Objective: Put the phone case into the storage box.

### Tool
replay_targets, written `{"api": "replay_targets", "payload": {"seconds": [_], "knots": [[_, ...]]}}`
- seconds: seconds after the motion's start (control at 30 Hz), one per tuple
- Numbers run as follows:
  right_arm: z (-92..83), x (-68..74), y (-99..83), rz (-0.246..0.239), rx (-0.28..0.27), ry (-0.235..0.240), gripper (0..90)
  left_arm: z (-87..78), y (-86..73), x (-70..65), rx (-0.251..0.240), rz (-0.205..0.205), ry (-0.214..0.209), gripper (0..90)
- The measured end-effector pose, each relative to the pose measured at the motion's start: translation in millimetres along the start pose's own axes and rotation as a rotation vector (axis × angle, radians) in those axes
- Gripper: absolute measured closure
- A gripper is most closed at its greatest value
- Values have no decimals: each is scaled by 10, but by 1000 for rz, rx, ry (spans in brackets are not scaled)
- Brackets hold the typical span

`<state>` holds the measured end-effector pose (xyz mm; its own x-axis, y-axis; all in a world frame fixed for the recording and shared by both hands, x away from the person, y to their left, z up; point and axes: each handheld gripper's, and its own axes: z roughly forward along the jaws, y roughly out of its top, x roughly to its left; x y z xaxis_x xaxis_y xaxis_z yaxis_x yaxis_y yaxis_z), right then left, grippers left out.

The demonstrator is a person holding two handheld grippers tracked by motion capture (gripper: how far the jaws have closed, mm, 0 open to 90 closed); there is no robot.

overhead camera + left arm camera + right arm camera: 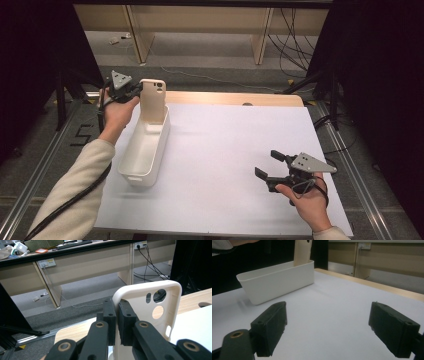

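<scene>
Partly hidden in the bin (145, 150), the phone case (152, 100) is clamped by the left gripper (136, 91); right gripper (272, 165) gapes empty.

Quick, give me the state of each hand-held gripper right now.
Left hand-held gripper: shut on the edge of the cream plastic phone case, held upright over the white plastic bin.
Right hand-held gripper: open, holding nothing.

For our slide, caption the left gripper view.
Left gripper fingers pinch the cream phone case by its edge.
</scene>
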<state>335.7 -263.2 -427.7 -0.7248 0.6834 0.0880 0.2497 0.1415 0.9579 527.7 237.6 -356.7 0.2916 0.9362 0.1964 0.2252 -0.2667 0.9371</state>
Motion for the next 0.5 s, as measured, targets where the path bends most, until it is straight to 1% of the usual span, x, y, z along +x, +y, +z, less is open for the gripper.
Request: {"api": "replay_targets", "payload": {"seconds": [0.07, 0.1, 0.17, 0.2, 0.3, 0.33, 0.5], "knots": [[0, 1, 0, 0, 0, 1, 164, 6, -4, 5, 2, 10, 0, 851], [5, 2, -2, 2, -8, -1, 164, 9, -9, -1, 4, 2, -1, 851], [2, 0, -1, 0, -3, -1, 164, 17, -22, -7, 8, -7, -1, 851], [0, 0, -1, 1, 0, 1, 164, 21, -26, 0, 11, 2, -3, 851], [-3, 4, 1, -2, 3, -6, 164, 32, -44, -15, 16, -14, -2, 851], [0, 2, 0, -1, 0, 0, 164, 34, -47, -14, 16, -12, -2, 851], [4, 1, -3, 0, -10, -1, 164, 43, -53, -9, 21, 1, -3, 851]]}}
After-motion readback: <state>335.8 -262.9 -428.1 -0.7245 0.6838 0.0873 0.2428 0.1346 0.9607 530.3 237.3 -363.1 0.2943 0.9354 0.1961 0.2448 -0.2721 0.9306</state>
